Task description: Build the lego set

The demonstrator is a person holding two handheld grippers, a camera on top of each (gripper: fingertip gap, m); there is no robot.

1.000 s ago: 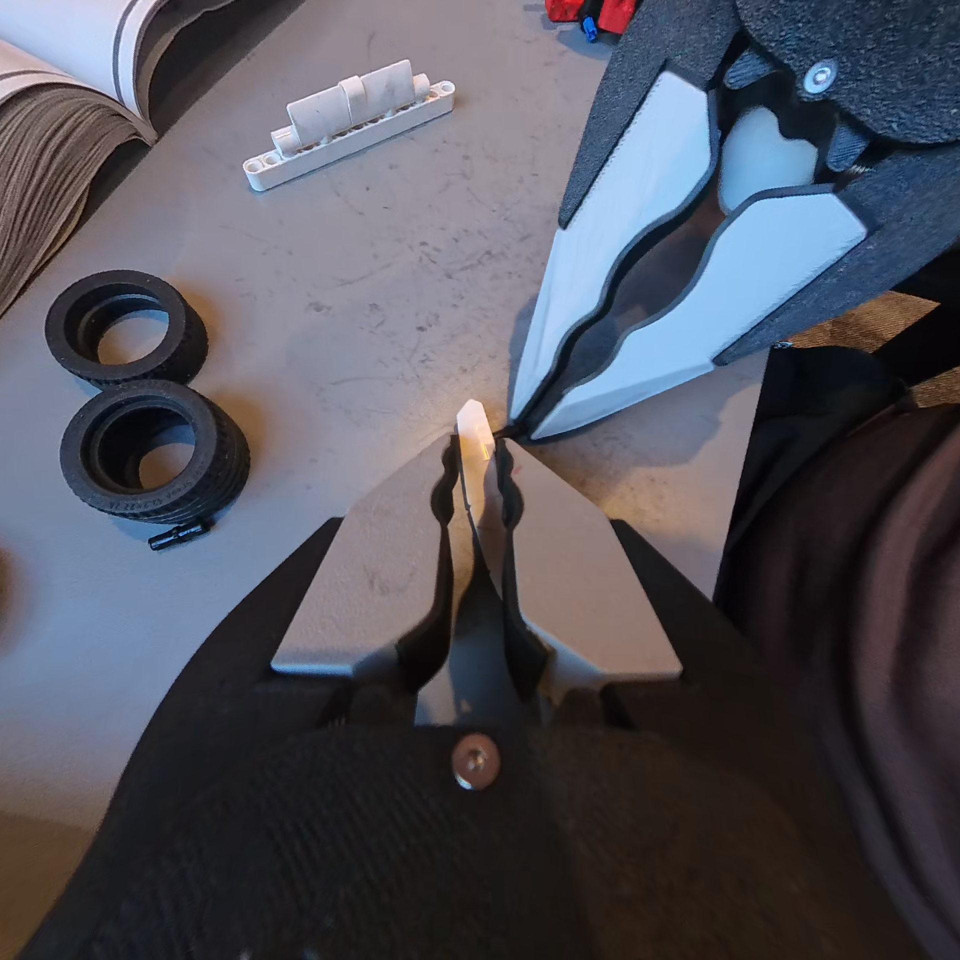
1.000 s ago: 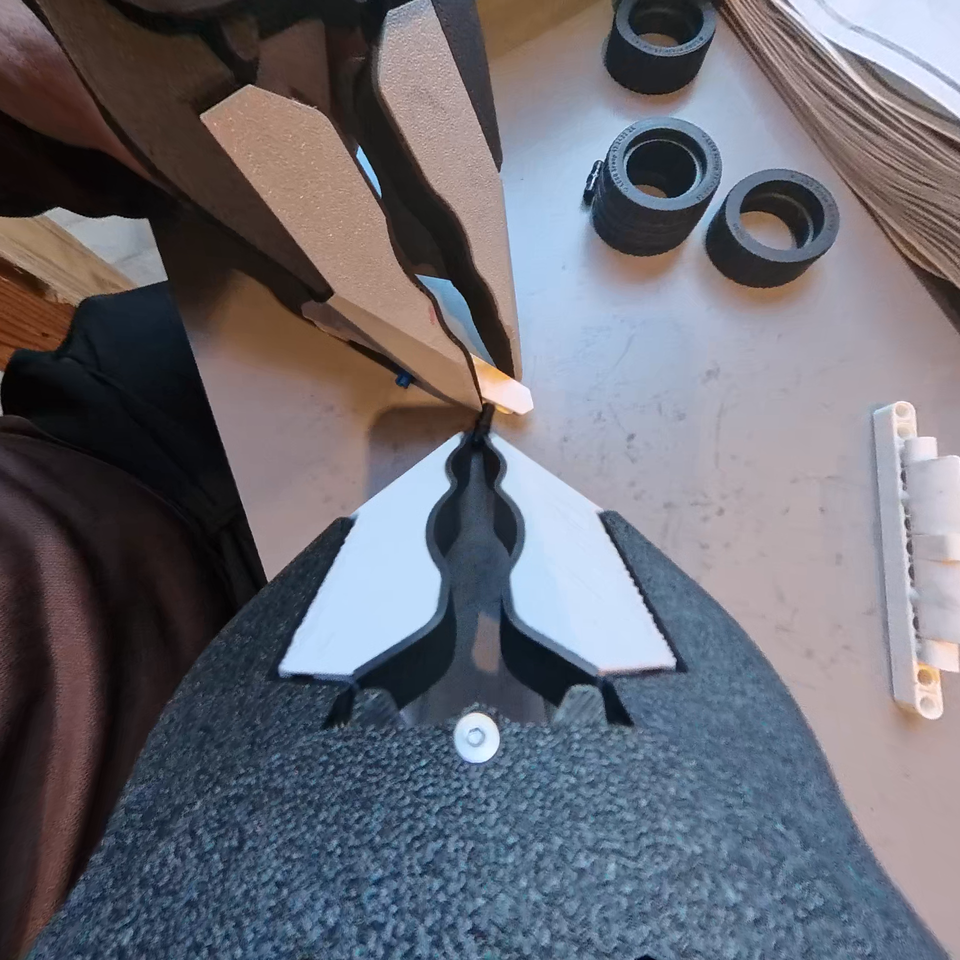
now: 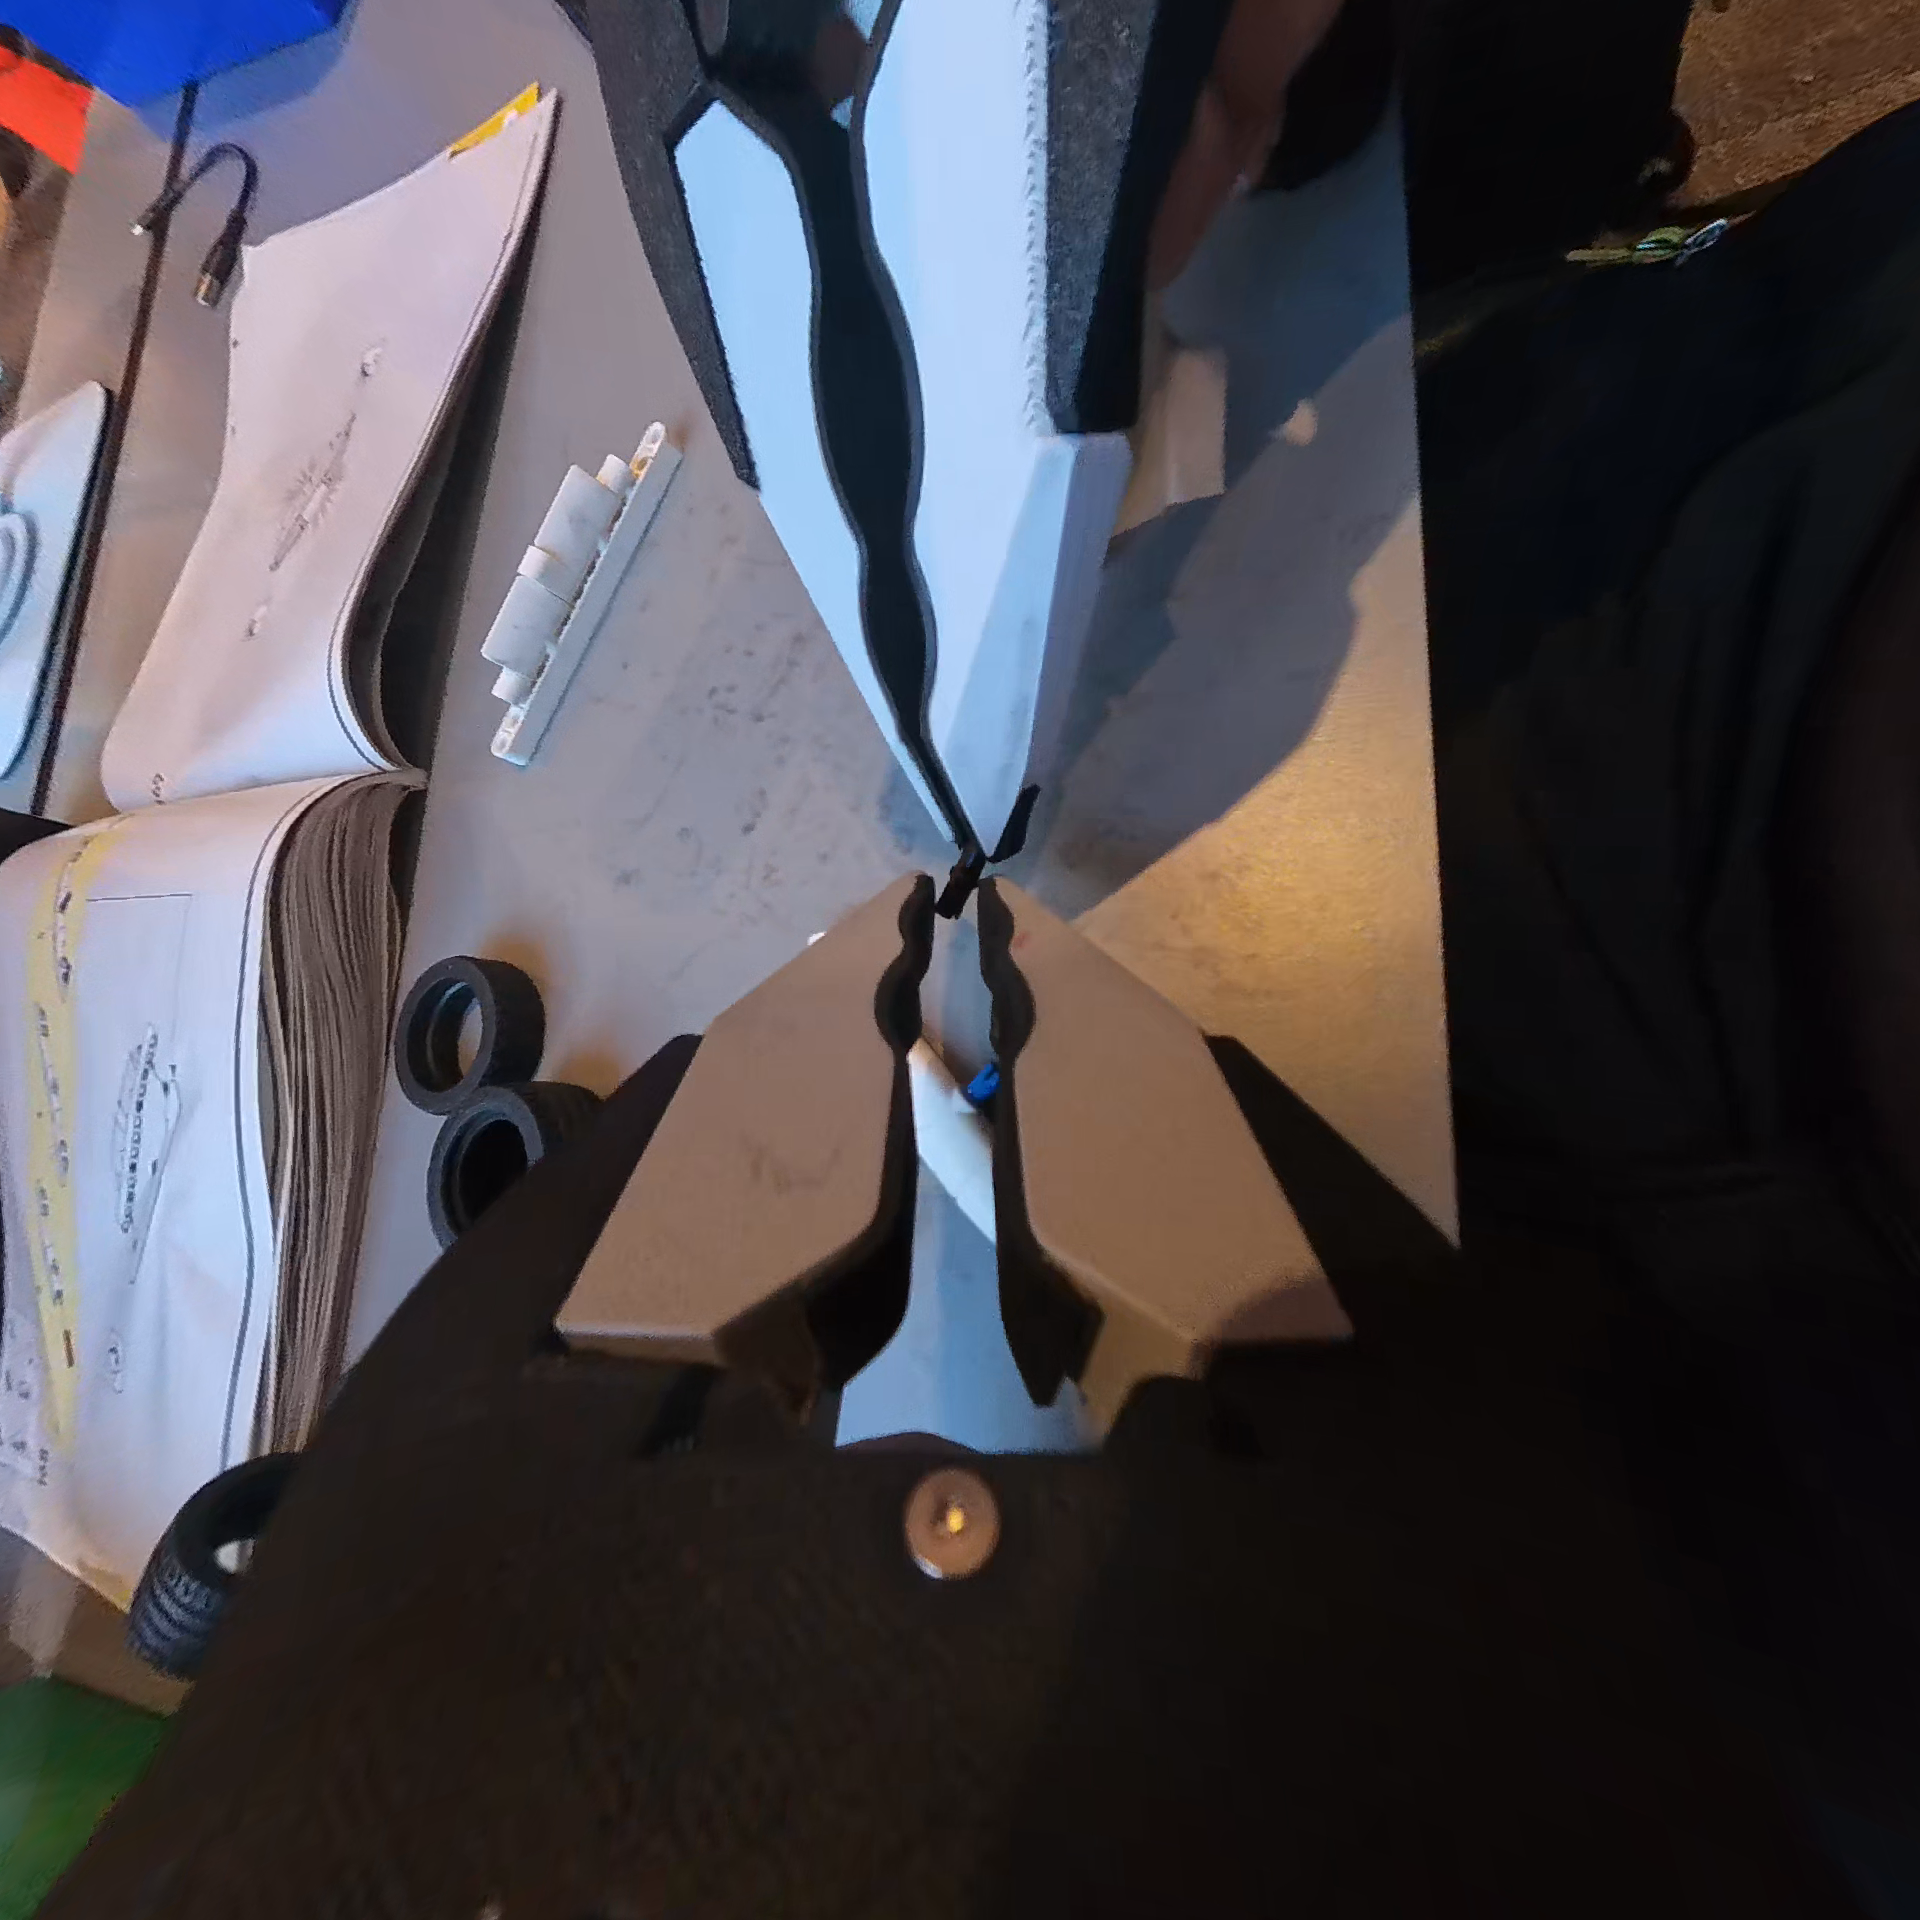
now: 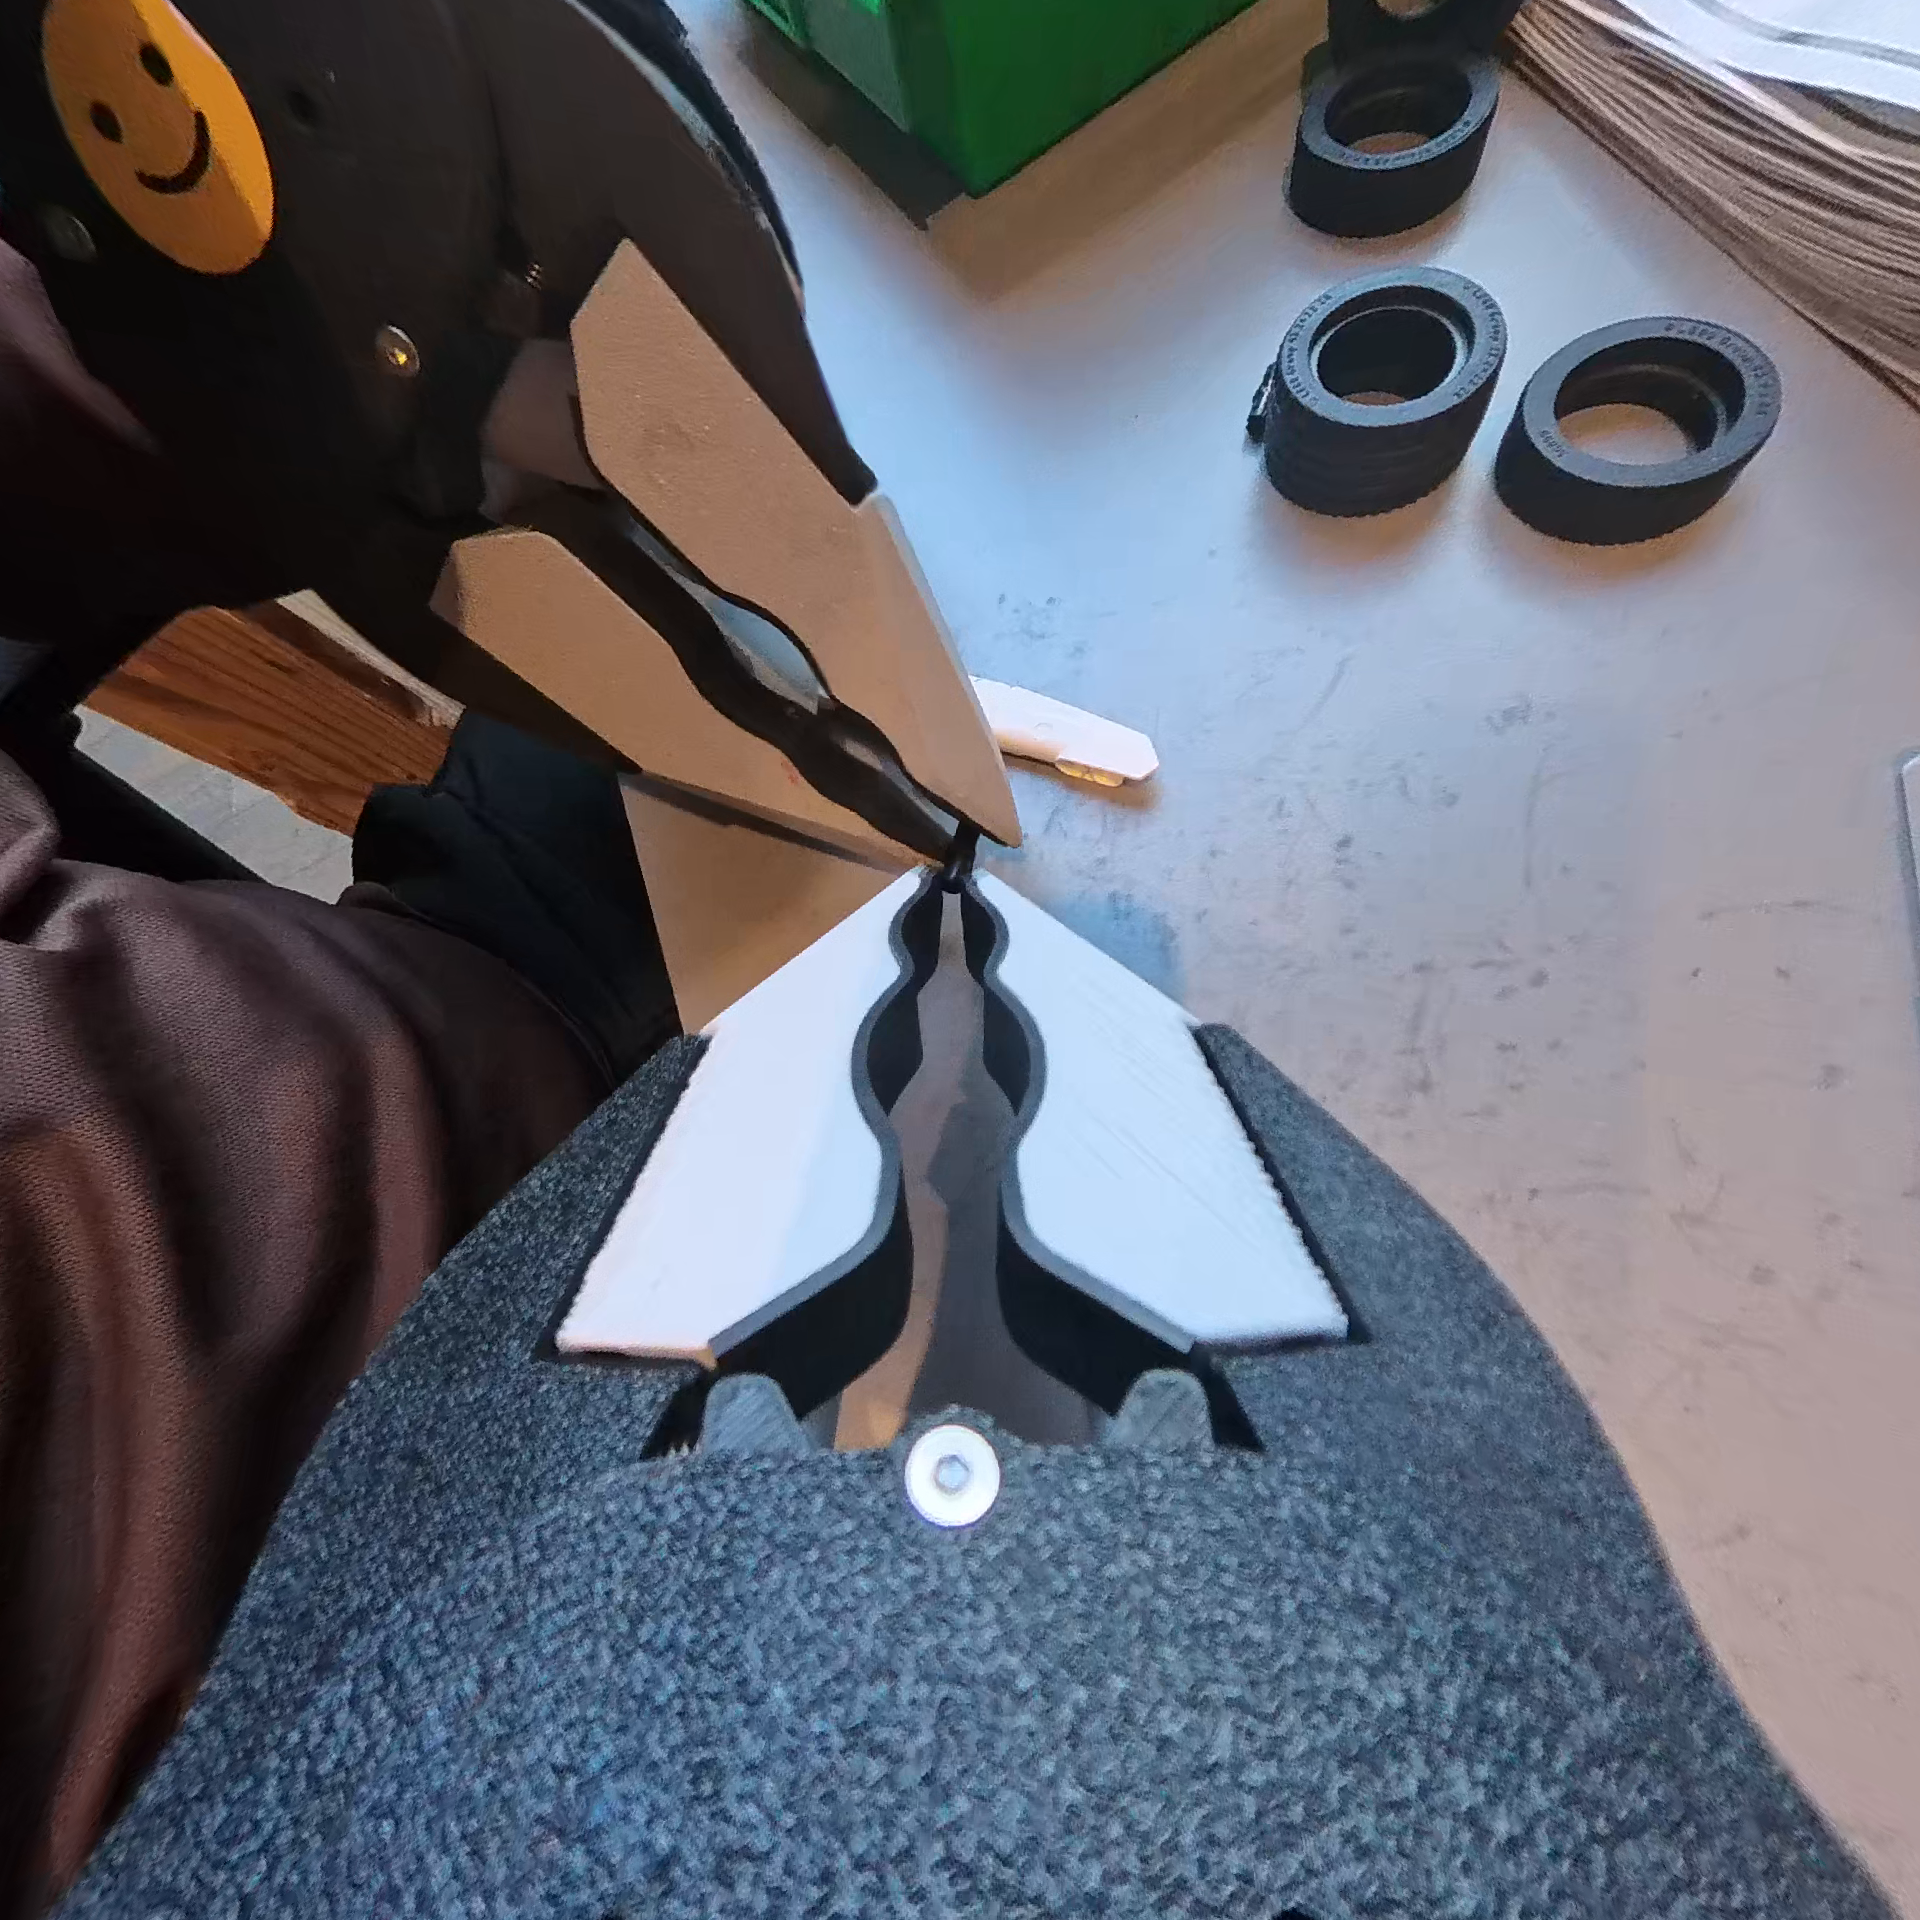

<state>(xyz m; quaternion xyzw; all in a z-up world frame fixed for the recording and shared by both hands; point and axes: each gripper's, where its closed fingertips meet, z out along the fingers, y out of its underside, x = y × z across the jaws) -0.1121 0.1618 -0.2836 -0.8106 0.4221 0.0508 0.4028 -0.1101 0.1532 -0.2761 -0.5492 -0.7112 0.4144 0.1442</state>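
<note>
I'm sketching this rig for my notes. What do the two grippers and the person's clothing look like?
The left gripper has tan wedge-shaped fingers with wavy black inner edges, a smooth black body and a yellow smiley sticker. The right gripper has white wedge fingers, the same wavy black lining, and a rough speckled dark-grey body. Each has a silver screw. The sleeve is dark brown.

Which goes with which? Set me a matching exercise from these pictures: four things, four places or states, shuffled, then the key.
Things:
1. black pin
2. white strip
3. book
4. tyres

Places or states:
A. lies open
B. on their sides on the table
C. lying flat, partly hidden by the left tool
D. at the right tool's tip

Pairs: 1-D, 2-C, 3-A, 4-B
</note>
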